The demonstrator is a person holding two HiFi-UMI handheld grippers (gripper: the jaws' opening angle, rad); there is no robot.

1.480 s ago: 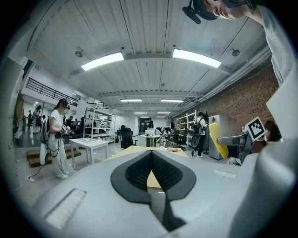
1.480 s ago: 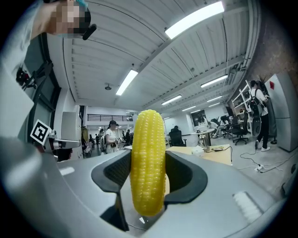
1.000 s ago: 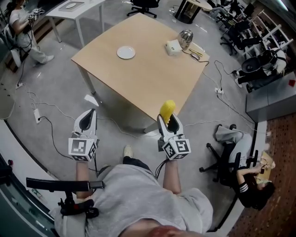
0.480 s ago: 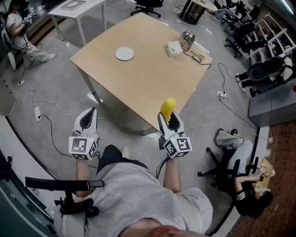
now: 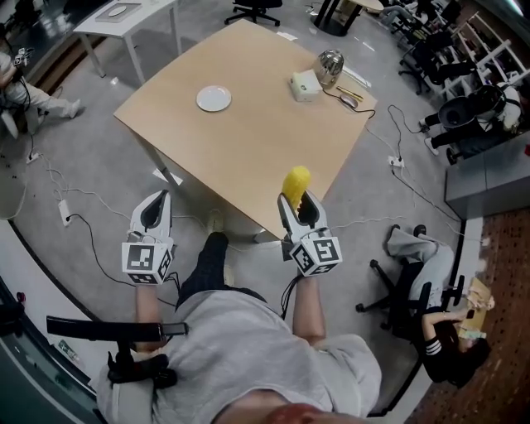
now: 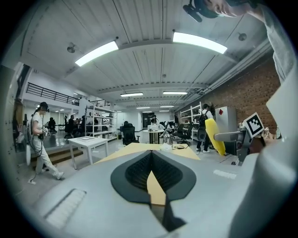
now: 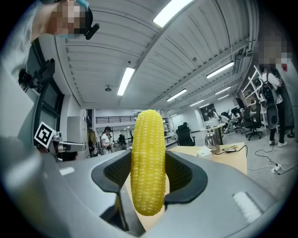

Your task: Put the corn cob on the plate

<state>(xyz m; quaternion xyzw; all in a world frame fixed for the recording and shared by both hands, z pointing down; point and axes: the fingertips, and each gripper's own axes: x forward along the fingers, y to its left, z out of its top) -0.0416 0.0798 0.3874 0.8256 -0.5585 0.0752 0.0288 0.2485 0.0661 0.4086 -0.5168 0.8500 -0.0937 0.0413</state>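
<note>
- Tan wooden table [image 5: 257, 132], centre of the head view.
- White box [image 5: 303, 85] and shiny metal kettle [image 5: 330, 66], near the table's far corner, just beside each other.
- White desk [image 5: 124, 12], upper left.
- Seated person [image 5: 447, 335], lower right, beside an office chair [image 5: 406, 286].

Open-plan office or lab workspace. A large wooden table [image 5: 248, 124] stood ahead of the right gripper [image 5: 298, 201], with swivel chairs [image 5: 257, 10] and a white desk [image 5: 124, 10] beyond. Far ahead of the left gripper [image 5: 156, 199] stood racks of shelving [image 6: 100, 122] under ceiling strip lights [image 6: 95, 52]. To its right was a brick wall [image 6: 242, 93]; to its left, a power strip [image 5: 65, 211] on grey floor.
</note>
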